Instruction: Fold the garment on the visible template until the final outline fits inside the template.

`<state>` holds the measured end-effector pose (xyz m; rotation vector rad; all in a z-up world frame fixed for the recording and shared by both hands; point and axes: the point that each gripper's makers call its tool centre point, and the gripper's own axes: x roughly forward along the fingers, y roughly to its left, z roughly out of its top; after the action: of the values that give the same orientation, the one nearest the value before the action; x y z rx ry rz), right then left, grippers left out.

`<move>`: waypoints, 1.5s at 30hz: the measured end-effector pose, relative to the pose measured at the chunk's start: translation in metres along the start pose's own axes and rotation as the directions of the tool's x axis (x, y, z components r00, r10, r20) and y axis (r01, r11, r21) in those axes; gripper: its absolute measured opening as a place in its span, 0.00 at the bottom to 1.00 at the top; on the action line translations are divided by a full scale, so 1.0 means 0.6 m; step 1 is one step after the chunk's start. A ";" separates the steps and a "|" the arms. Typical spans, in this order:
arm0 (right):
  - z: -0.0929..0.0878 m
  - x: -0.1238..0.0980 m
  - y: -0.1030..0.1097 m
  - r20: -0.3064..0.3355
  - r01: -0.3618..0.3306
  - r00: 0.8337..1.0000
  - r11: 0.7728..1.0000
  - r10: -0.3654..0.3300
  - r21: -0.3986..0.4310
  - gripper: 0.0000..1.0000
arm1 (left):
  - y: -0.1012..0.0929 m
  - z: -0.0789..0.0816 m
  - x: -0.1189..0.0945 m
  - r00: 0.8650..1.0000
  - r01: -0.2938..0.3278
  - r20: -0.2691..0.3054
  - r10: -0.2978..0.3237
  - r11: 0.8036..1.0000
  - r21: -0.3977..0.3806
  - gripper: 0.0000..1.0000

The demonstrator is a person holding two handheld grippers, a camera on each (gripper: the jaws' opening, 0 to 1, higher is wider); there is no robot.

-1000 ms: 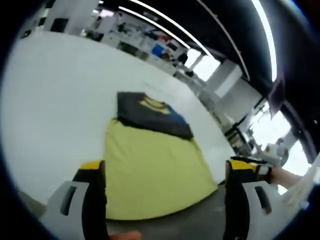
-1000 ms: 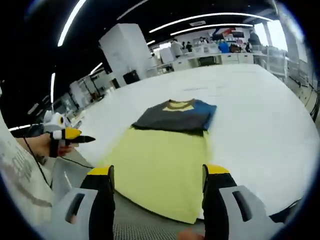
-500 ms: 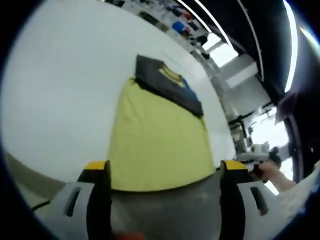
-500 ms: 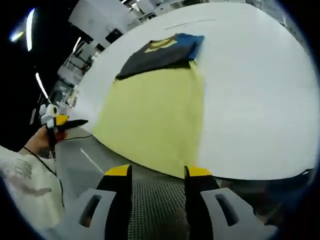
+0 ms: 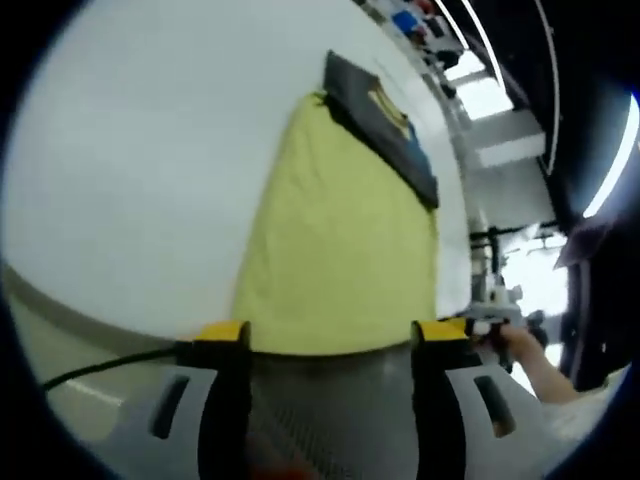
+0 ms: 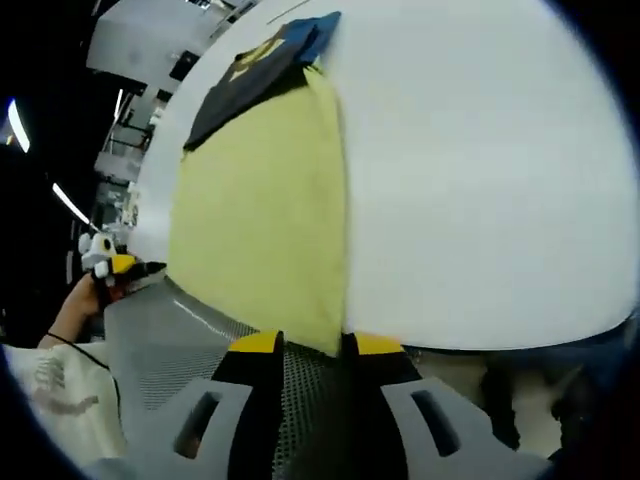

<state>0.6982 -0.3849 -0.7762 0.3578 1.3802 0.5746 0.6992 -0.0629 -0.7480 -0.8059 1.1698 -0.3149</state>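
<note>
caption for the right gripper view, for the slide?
Right gripper, jaws nearly closed, at the near corner of the yellow garment on the white table.

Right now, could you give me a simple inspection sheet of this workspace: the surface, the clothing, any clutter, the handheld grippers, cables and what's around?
Surface: wide white table; grey perforated strip along its near edge.
Job's things: yellow garment with dark, blue-sleeved upper part, lying flat, near hem at the table edge; template outline not discernible.
Clutter: nothing seen on the table.
Grippers: left gripper open, yellow-tipped fingers at the hem; right gripper fingers nearly together at the hem's corner, grasp unclear.
Cables: thin black cable by the left gripper.
Surroundings: large hall with ceiling strip lights and distant workbenches.
</note>
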 end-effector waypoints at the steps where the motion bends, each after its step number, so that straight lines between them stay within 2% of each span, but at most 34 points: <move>1: 0.000 0.001 0.002 0.003 -0.001 1.000 1.000 0.001 0.001 0.24 | 0.001 0.001 0.002 1.000 0.006 0.001 -0.006 1.000 -0.028 0.60; 6: 0.004 0.009 -0.011 0.014 0.062 0.998 0.996 -0.062 -0.063 0.09 | 0.017 0.007 0.004 1.000 -0.015 0.013 0.016 0.998 -0.055 0.48; 8: 0.004 0.010 -0.013 0.012 0.075 0.997 0.994 -0.075 -0.075 0.04 | 0.017 0.013 0.000 0.999 -0.009 0.031 0.012 0.997 -0.075 0.49; 11: 0.003 0.011 -0.013 0.012 0.078 0.997 0.995 -0.078 -0.066 0.03 | 0.010 0.026 -0.019 0.997 -0.016 0.074 0.020 0.998 -0.061 0.49; 14: 0.002 0.010 -0.017 0.008 0.073 0.997 0.997 -0.072 -0.027 0.03 | 0.026 0.038 -0.032 0.994 -0.053 0.094 0.056 0.998 -0.037 0.48; 17: 0.001 0.010 -0.016 0.006 0.063 0.998 0.998 -0.063 -0.006 0.03 | 0.045 0.027 -0.030 0.995 -0.086 0.042 0.087 0.996 -0.029 0.48; 19: 0.000 0.010 -0.014 0.008 0.059 0.998 0.998 -0.059 -0.002 0.03 | 0.052 0.019 -0.026 0.993 -0.114 0.017 0.113 0.993 0.035 0.48; 21: 0.000 0.009 -0.014 0.014 0.053 0.999 0.999 -0.053 -0.003 0.03 | 0.062 0.008 -0.018 0.985 -0.166 -0.018 0.170 0.978 0.127 0.47; 22: 0.001 0.010 -0.014 0.014 0.051 0.999 0.999 -0.051 -0.004 0.03 | 0.064 0.008 -0.017 0.985 -0.170 -0.015 0.174 0.972 0.160 0.43; 26: 0.002 0.009 -0.011 0.021 0.047 0.999 0.999 -0.047 -0.014 0.03 | 0.063 -0.002 -0.006 0.979 -0.197 -0.016 0.203 0.966 0.170 0.29; 27: 0.002 0.009 -0.010 0.023 0.046 0.999 0.999 -0.045 -0.016 0.03 | 0.079 -0.009 -0.005 0.966 -0.244 -0.029 0.257 0.944 0.221 0.19; 29: 0.002 0.008 -0.010 0.028 0.045 0.999 0.999 -0.045 -0.013 0.03 | 0.101 -0.012 -0.004 0.949 -0.297 -0.014 0.316 0.905 0.304 0.02; 30: 0.002 0.009 -0.010 0.029 0.045 0.999 0.999 -0.044 -0.012 0.03 | 0.094 -0.008 -0.003 0.959 -0.271 -0.005 0.283 0.923 0.272 0.00; 31: 0.002 0.009 -0.010 0.030 0.044 0.999 0.999 -0.043 -0.014 0.03 | 0.087 -0.006 -0.003 0.960 -0.275 0.002 0.280 0.940 0.203 0.00; 38: 0.002 0.007 -0.008 0.034 0.036 0.999 0.999 -0.036 -0.021 0.03 | 0.065 -0.010 -0.005 0.963 -0.265 0.018 0.268 0.940 0.212 0.00; 40: 0.003 0.002 -0.006 0.041 0.028 0.999 0.999 -0.027 -0.019 0.03 | 0.051 -0.010 -0.007 0.970 -0.242 0.033 0.240 0.954 0.177 0.00; 41: 0.002 0.000 -0.005 0.044 0.025 0.999 1.000 -0.024 -0.018 0.03 | 0.040 -0.009 -0.010 0.977 -0.211 0.045 0.207 0.966 0.146 0.00; 45: 0.003 -0.011 0.006 0.065 0.008 0.998 1.000 -0.006 -0.025 0.03 | 0.026 -0.015 -0.028 0.981 -0.191 0.047 0.186 0.968 0.160 0.00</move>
<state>0.6991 -0.3854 -0.7687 0.3481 1.3099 0.5697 0.6816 -0.0457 -0.7486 -0.5494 1.1645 -0.2363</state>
